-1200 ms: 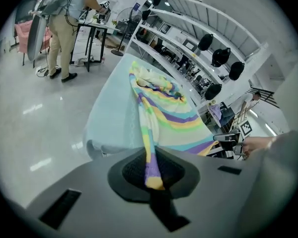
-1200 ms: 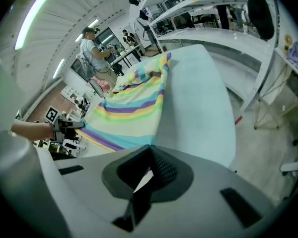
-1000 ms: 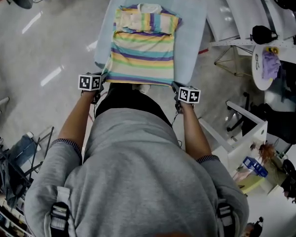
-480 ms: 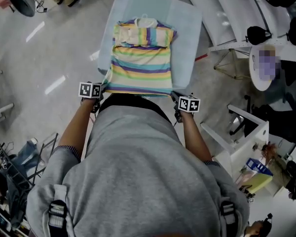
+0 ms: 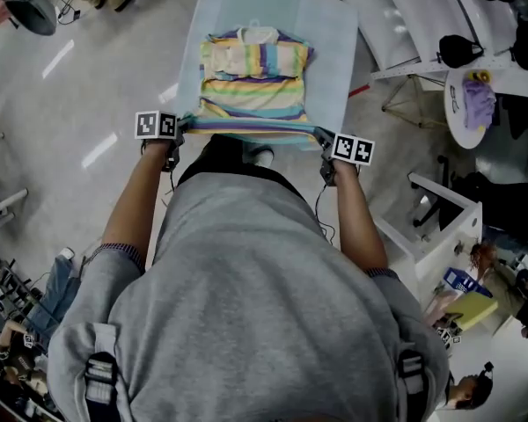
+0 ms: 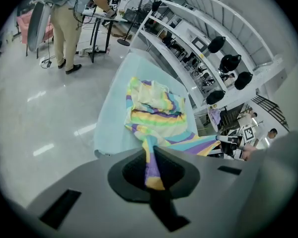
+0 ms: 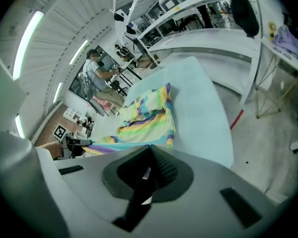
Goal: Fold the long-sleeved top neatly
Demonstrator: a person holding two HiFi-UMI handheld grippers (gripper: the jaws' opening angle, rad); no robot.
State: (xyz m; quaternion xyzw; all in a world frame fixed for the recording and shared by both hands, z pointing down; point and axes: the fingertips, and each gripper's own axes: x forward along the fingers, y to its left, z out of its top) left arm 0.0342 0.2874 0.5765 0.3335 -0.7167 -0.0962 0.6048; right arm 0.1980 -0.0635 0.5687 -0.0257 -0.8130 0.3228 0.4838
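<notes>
My left tongs [image 5: 181, 134] and right tongs [image 5: 320, 137] clamp the hem of the soft pastel-striped top [image 5: 251, 86] over the smooth pale-blue tabletop [image 5: 334, 51], with a round white side table [image 5: 458, 132] nearby.

Open floor [image 5: 79, 86] along the whole left side of the surface [image 5: 334, 42]. Bare margins of surface left, right and beyond the striped top [image 5: 251, 69], broadest on the right. Near edge barred by the hem, stretched taut and lifted between left gripper [image 5: 182, 132] and right gripper [image 5: 320, 134], fingers of both clamped on it. Tighter on the right: white rack [image 5: 396, 25] slanting close past the far corner, round side table [image 5: 453, 112] and white cabinet [image 5: 436, 236] further out.
</notes>
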